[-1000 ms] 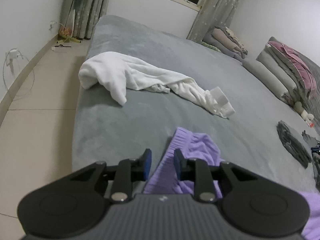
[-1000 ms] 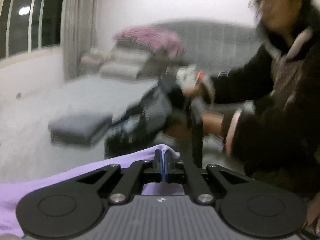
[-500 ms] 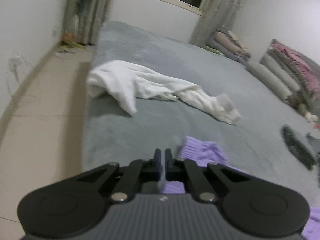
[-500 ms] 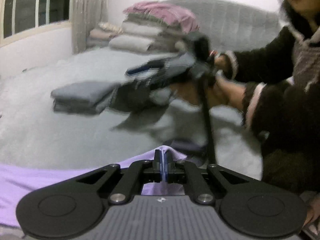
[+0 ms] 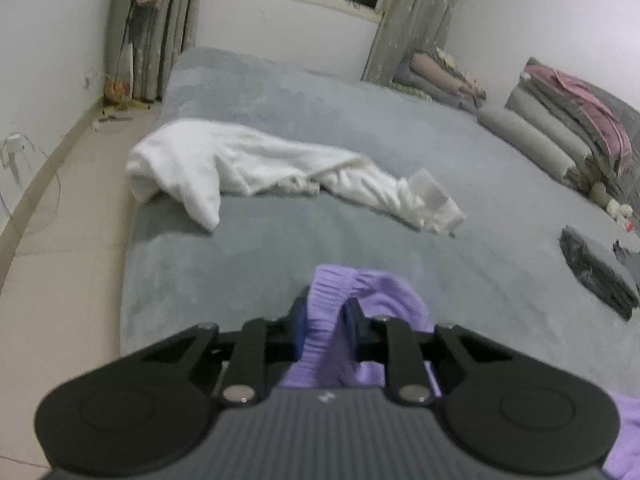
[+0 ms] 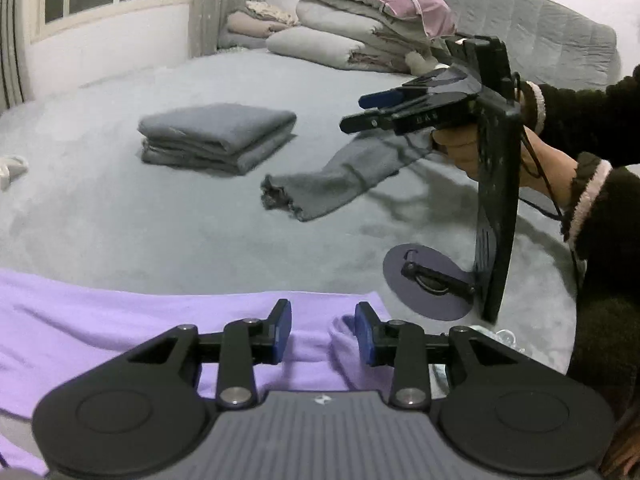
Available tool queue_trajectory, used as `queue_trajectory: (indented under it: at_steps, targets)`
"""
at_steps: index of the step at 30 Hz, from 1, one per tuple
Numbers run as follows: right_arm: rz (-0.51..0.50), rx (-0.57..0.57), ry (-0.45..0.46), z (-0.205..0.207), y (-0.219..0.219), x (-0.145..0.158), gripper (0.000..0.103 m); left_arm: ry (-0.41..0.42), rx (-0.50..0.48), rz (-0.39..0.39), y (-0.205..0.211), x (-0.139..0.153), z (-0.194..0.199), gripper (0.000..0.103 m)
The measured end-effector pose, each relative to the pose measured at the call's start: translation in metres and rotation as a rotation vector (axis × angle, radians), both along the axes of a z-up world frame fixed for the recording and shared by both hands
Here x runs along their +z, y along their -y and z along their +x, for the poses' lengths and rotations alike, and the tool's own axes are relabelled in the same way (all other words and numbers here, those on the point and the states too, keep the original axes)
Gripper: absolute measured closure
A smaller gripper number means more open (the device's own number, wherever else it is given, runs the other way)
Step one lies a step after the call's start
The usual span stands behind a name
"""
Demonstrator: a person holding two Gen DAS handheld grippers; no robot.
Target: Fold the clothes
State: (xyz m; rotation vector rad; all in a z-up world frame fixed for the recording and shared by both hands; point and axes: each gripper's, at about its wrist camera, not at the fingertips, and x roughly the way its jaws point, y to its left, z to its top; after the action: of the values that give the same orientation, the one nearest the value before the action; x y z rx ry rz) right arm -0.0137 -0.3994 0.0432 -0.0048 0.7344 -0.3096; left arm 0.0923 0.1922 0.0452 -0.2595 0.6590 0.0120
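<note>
Purple garment (image 5: 352, 312) lies at the near edge of the grey bed (image 5: 280, 240), and everything else is placed from it here. Its ribbed cuff stands bunched between the jaws of the left gripper (image 5: 325, 334), which are closing with the knit filling the gap and the pads pressing on it. In the right wrist view the same purple garment (image 6: 120, 328) spreads flat under the right gripper (image 6: 323, 334), whose jaws are opening; the cloth sits below and between them, and the pads are clear of it.

Risks, as I judge them: the left grip has only a thick wad of cuff (not a clean single edge), so a pull could slip it out or drag the whole piece into a crooked fold. With the right side let go, that half may slump or crease before it is retaken. Another person's gripper (image 6: 400, 110) hangs beyond the garment on the right, over a grey sleeve (image 6: 340, 176); a wide sweep could meet it.

Against the earlier frames: a second ago the right jaws were pressed together on the purple edge; now they stand apart. The left jaws, nearly together half a second ago with the cuff off to one side, now have it between them. Farther off, the white garment (image 5: 248, 168) and folded grey stack (image 6: 216, 136) lie where they did.
</note>
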Motion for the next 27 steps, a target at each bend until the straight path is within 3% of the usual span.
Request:
queue_trajectory:
  at_steps: [2,6,11,13,16,18,21,22,27]
  targets:
    - [-0.001,-0.019,0.031,0.002,0.007,0.003,0.069,0.030,0.036,-0.006,-0.006,0.007,-0.003,0.093]
    - [-0.013,-0.043,0.119,-0.001,0.017,0.013,0.069,0.049,0.121,-0.089,-0.032,0.014,-0.004,0.096]
    - [-0.044,0.013,0.027,0.010,0.009,0.007,0.069,0.037,0.083,-0.065,-0.029,0.011,-0.004,0.096]
    - [-0.044,-0.024,-0.002,0.010,0.013,0.005,0.069,0.029,0.072,-0.056,-0.027,0.009,-0.004,0.095]
    - [0.020,-0.065,0.007,0.004,0.025,0.008,0.069,0.006,0.060,-0.084,-0.028,0.003,-0.001,0.092]
    - [0.064,-0.058,-0.026,0.005,0.029,0.002,0.069,-0.008,0.042,-0.084,-0.024,-0.001,0.001,0.077]
    - [0.055,-0.049,-0.079,0.011,0.024,-0.011,0.088,-0.029,0.014,-0.079,-0.016,-0.007,0.004,0.076]
    - [0.055,-0.052,-0.071,0.011,0.024,-0.011,0.095,-0.031,0.007,-0.066,-0.013,-0.008,0.004,0.081]
    - [-0.084,-0.122,0.036,-0.003,0.019,0.014,0.099,-0.002,0.044,-0.028,-0.014,-0.002,0.003,0.094]
